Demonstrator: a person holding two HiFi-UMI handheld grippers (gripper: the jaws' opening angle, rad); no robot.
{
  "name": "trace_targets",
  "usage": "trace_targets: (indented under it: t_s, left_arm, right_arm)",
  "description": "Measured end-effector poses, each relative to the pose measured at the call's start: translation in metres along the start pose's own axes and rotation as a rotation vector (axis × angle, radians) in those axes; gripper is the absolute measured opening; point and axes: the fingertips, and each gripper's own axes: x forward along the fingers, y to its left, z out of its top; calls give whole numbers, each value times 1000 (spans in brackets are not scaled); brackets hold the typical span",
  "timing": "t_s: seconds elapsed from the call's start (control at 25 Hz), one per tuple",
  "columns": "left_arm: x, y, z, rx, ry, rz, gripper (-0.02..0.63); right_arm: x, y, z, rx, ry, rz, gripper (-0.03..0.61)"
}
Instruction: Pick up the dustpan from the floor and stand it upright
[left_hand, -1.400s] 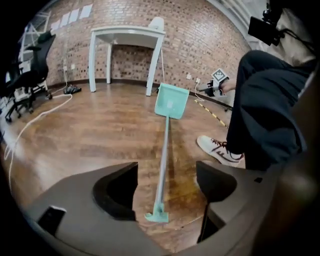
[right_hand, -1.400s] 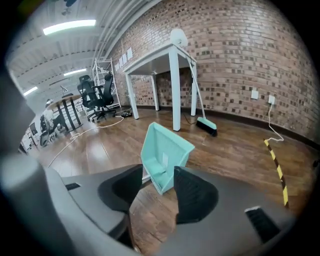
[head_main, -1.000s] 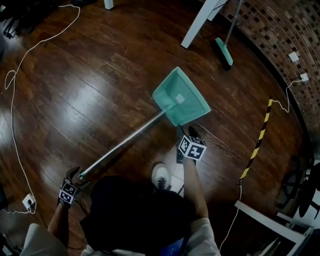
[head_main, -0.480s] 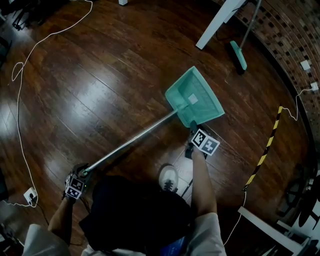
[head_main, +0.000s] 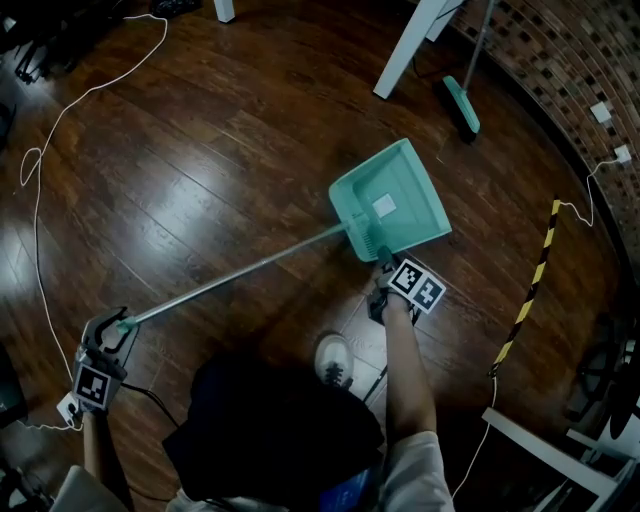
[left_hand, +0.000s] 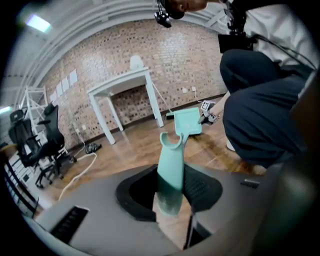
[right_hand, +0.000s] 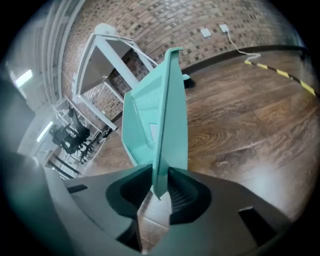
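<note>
A teal dustpan with a long metal pole lies slanted across the wood floor. My left gripper is at the pole's lower left end. Its jaws are closing on the teal handle grip, which the pads press, and this end is raised off the floor. My right gripper is shut on the pan's near side wall. In the right gripper view that wall stands on edge between the jaws of the right gripper. The pan shows far off in the left gripper view.
A broom and a white table leg stand at the back by the brick wall. A white cable loops along the left floor. Yellow-black tape runs at the right. The person's shoe is close behind the pan.
Both grippers have closed, the left on the handle end and the right on the pan's wall. The left has swung out to the left and up with the handle. The pan has tilted.
</note>
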Motion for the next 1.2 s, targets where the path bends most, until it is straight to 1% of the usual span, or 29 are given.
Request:
trace_targets:
  t_s: [0.08, 0.16, 0.24, 0.28, 0.36, 0.4, 0.44, 0.48, 0.56, 0.68, 0.8, 0.88, 0.96, 1.08, 1.2]
  left_arm:
    - [-10, 19, 44, 47, -32, 4, 130]
    - [-15, 31, 89, 133, -51, -12, 127]
    - [-13, 35, 139, 226, -67, -48, 127]
    - [-10, 35, 166, 293, -69, -74, 129]
    - [-1, 32, 221, 473, -61, -123, 129]
    - [6, 30, 246, 549, -56, -140, 129]
    - [13, 28, 269, 604, -55, -150, 129]
    - [21, 27, 291, 642, -55, -156, 127]
    - [37, 26, 329, 695, -50, -163, 119]
    - [60, 21, 381, 753, -29, -194, 114]
    - [84, 10, 424, 781, -5, -225, 114]
    - [98, 0, 450, 779, -6, -244, 109]
    - [114, -10, 475, 801, -17, -254, 110]
    - [137, -29, 506, 882, -64, -258, 125]
    - [153, -44, 527, 923, -108, -212, 131]
  right_arm:
    - [-2, 1, -6, 82, 35, 35, 81]
    - [-6, -1, -13, 146, 63, 52, 86]
    - [-11, -7, -19, 215, 80, 64, 86]
    - [-13, -10, -22, 248, 88, 72, 86]
    - [-15, -15, -28, 298, 102, 96, 91]
    - [-18, -18, -32, 319, 103, 104, 100]
    - [-21, -22, -35, 338, 97, 106, 103]
    - [-25, -26, -36, 352, 88, 101, 109]
    - [-32, -30, -36, 349, 68, 73, 129]
    - [-45, -30, -31, 316, 45, 24, 129]
    - [-65, -34, -17, 282, 6, -11, 127]
    - [-79, -37, 0, 224, -35, -46, 126]
    - [-94, -40, 19, 153, -84, -84, 124]
    - [-114, -43, 42, 88, -154, -112, 124]
    - [-133, -38, 55, 64, -192, -99, 124]
